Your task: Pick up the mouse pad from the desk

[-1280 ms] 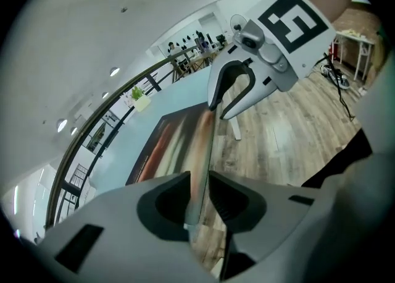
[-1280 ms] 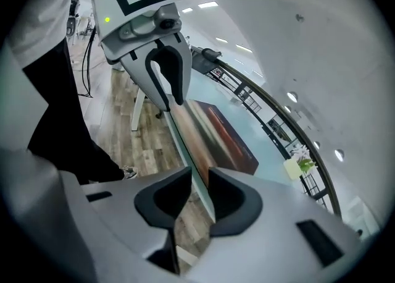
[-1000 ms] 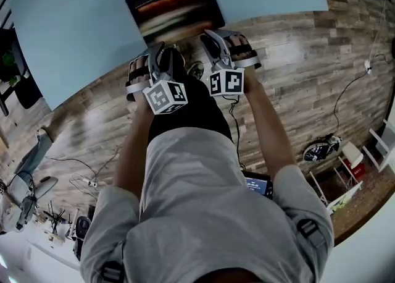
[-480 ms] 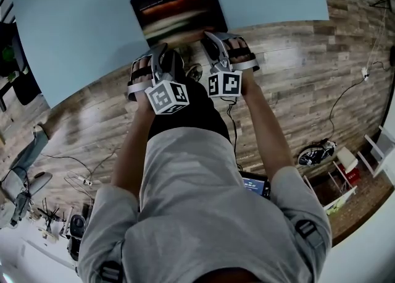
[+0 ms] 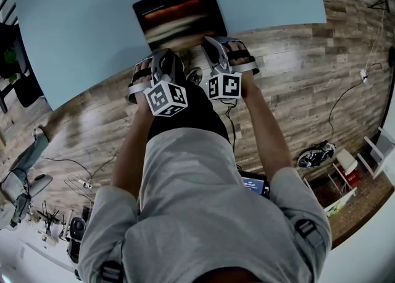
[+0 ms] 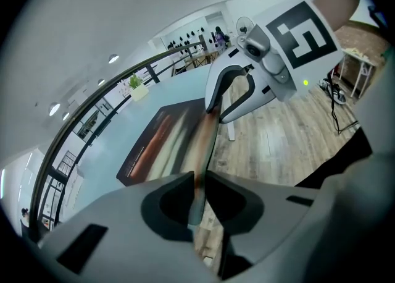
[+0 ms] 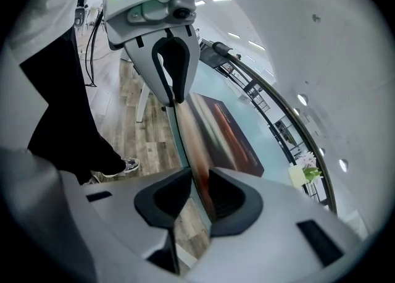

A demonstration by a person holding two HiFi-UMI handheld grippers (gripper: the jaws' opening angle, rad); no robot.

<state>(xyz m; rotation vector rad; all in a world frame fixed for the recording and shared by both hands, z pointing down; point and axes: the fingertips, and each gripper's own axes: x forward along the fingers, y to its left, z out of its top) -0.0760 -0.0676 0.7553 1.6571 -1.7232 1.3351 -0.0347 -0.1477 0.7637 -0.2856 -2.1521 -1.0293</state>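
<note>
1. Our left gripper (image 5: 162,53) and right gripper (image 5: 211,42) have just been closing and now pinch the mouse pad (image 5: 178,11) by its near edge.
2. The mouse pad lies at 12 o'clock on the desk (image 5: 80,22).
3. We think lifting comes next.

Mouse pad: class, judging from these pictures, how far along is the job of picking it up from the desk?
Done: both grippers are at the near edge of the mouse pad, by the front edge of the desk. In hand: the left gripper and right gripper have just been closing their jaws, and each now looks pinched on that edge. Left: the lift itself; most of the pad lies flat on the desk.
</note>
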